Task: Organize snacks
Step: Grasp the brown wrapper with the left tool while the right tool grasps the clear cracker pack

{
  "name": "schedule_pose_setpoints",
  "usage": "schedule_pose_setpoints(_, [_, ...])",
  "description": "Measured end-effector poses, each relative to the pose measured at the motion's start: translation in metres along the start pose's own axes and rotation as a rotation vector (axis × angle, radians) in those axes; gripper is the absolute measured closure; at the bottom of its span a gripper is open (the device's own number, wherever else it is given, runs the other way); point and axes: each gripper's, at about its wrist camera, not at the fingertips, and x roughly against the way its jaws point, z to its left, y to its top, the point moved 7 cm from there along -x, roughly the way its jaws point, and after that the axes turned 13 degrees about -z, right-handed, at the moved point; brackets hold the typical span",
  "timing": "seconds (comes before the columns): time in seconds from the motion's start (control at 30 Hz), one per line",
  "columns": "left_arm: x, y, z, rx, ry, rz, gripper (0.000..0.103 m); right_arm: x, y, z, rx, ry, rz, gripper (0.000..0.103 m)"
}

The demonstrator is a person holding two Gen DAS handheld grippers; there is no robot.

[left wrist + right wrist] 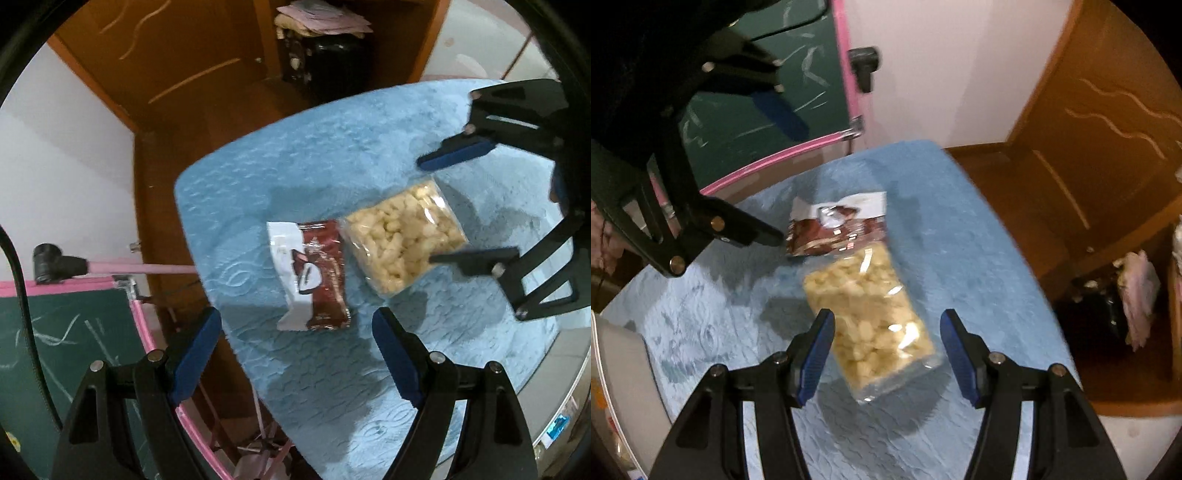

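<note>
A clear bag of pale puffed snacks [404,236] lies on the blue cloth [332,155], touching a brown and white snack packet [314,275]. My left gripper [295,328] is open just short of the brown packet, empty. My right gripper [428,208] is open, its fingers on either side of the puffed snack bag's end. In the right wrist view the puffed snack bag [875,314] lies between the open right gripper [886,325], with the brown packet [838,229] beyond it. The left gripper [775,170] is open at the upper left.
The blue cloth [720,332] covers a small table. A green chalkboard with a pink frame [74,332] stands beside it. A wooden door [166,66] and a dark bag under folded cloths [325,55] are behind. A white container edge [617,387] is at the left.
</note>
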Motion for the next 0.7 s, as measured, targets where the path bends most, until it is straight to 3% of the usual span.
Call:
schedule_pose_setpoints(0.13, [-0.007,-0.004,-0.003,-0.018,-0.011,0.018,0.02,-0.011,-0.001,0.014,0.063,0.018,0.0,0.039])
schedule_pose_setpoints(0.33, [-0.018,-0.007,-0.004,-0.005,-0.012,0.031,0.02,-0.031,-0.007,0.028,0.177,-0.076,-0.002,0.03])
schedule_pose_setpoints(0.53, [-0.028,0.002,-0.001,0.03,-0.013,0.023,0.02,-0.024,-0.011,0.019,0.101,-0.126,-0.016,0.039])
schedule_pose_setpoints(0.7, [-0.044,0.011,-0.007,0.049,0.014,0.03,0.02,-0.01,-0.024,0.004,0.018,-0.191,-0.023,0.04])
